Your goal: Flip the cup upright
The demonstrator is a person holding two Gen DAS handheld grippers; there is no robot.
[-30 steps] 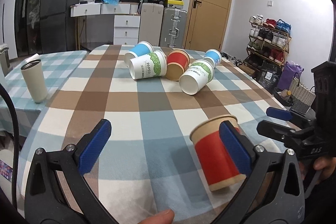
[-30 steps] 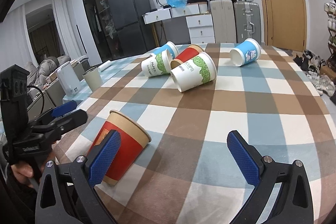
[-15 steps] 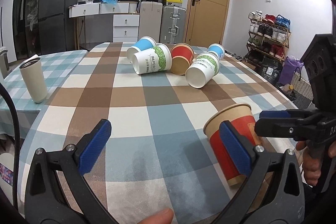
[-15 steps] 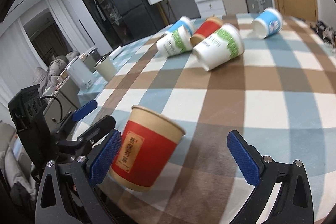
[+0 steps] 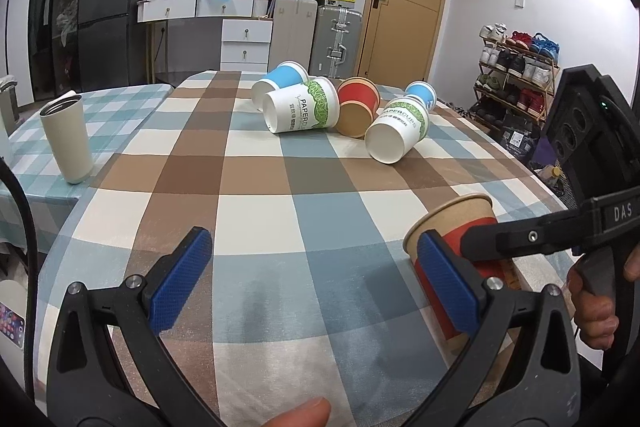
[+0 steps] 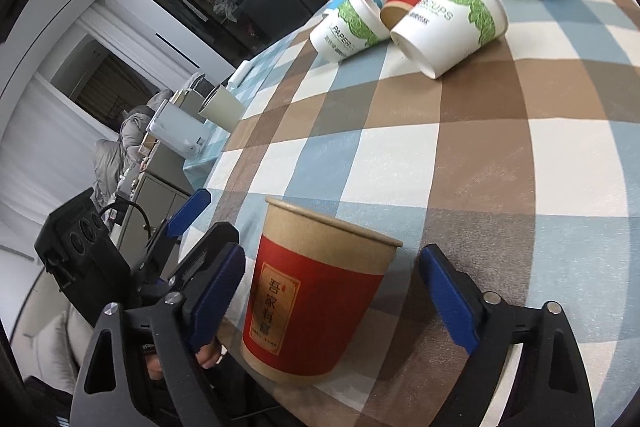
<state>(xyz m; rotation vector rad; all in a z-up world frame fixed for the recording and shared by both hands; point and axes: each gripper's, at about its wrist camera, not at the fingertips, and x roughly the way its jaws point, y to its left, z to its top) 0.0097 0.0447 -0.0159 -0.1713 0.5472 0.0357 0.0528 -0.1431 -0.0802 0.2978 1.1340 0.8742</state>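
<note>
On the near right corner of the checked desk (image 5: 256, 219), in our left wrist view, the red cup (image 5: 460, 227) stands mouth up, right of our left claw (image 5: 316, 279), whose pads are wide apart on nothing. The right claw (image 5: 472, 247) reaches it; "DAS" marks its arm.

In our right wrist view, the red cup (image 6: 316, 291) stands between the right claw's (image 6: 332, 291) parted pads, untouched, axis near vertical. White cups (image 6: 448, 19) read "PAPER CUPS".
</note>
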